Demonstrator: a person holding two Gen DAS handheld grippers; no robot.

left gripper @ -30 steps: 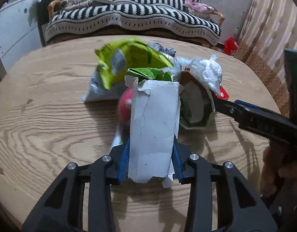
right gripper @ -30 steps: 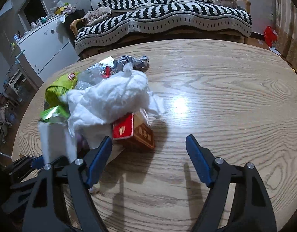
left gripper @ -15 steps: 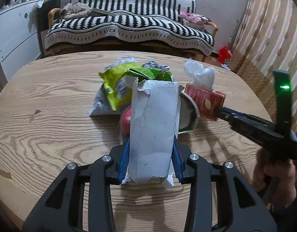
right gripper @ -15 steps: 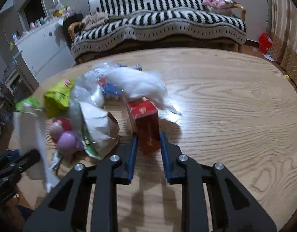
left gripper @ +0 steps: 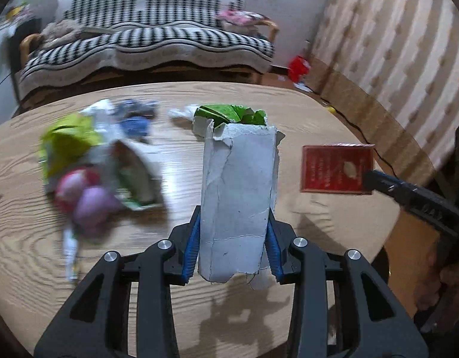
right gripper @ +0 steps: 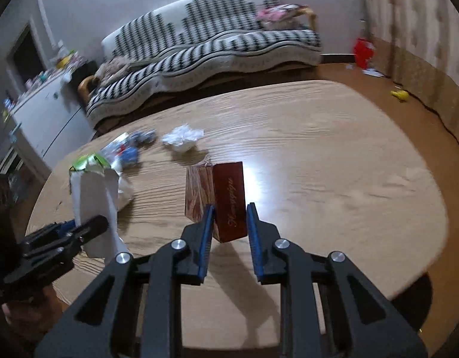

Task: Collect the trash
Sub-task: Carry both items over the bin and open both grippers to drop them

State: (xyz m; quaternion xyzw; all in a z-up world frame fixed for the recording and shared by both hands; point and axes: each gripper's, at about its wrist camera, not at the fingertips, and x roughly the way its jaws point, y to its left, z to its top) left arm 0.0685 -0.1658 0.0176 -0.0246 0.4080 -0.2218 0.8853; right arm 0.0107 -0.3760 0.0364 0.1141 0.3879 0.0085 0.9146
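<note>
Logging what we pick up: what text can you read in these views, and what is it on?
Red box in the right claw: gold script down its side, too blurred to read.
White carton in the left claw: no print visible.
Wrappers on the table: blurred, unreadable.

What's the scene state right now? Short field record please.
surface: round wooden table
left hand-held gripper: shut on white torn carton, green wrapper sticking out of its top
right hand-held gripper: shut on red box, lifted clear of the table
left on table: crumpled white tissue, yellow-green bag, blue wrappers, pink and purple round items
background: striped sofa
</note>
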